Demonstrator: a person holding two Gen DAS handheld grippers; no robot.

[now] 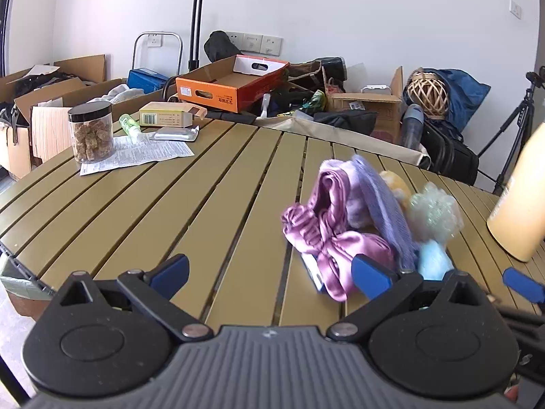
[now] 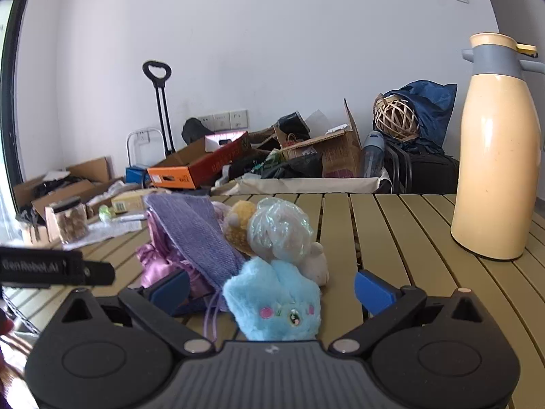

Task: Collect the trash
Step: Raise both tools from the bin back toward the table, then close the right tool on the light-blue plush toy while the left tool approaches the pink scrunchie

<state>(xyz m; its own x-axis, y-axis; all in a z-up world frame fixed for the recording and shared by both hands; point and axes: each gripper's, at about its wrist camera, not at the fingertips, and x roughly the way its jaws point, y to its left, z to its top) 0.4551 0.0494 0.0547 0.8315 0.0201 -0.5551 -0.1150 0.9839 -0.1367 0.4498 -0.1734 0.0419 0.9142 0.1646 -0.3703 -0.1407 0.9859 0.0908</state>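
From the left wrist camera, the left gripper [image 1: 270, 272] hangs low over the slatted olive table [image 1: 170, 211] with its blue-tipped fingers spread wide and nothing between them. Just ahead and to the right of it lies a heap of soft things: a shiny pink scrunchie [image 1: 320, 225], a folded lilac knit cloth [image 1: 388, 211], a crumpled clear plastic wrapper [image 1: 432, 213] and a pale blue plush toy [image 1: 432, 259], mostly hidden behind the right finger. The heap is blurred, so the small yellow thing behind the cloth cannot be identified. At the table's far left stand a jar of brown chunks [image 1: 90, 133] on a printed leaflet [image 1: 136, 155], a flat foil packet [image 1: 175, 133] and a small carton [image 1: 168, 115]. A cream flask [image 1: 521, 201] is cut off by the right edge. From the right wrist camera, the right gripper [image 2: 272, 289] is likewise open and empty, its fingers flanking the blue plush toy [image 2: 276, 301], which sits close to the body between them; whether either finger touches it is unclear. The plastic wrapper [image 2: 279, 231] rests on top of the heap, beside the lilac cloth [image 2: 197, 235], with the cream flask [image 2: 497, 156] well apart on the right. A black part of the other gripper intrudes at the left edge.
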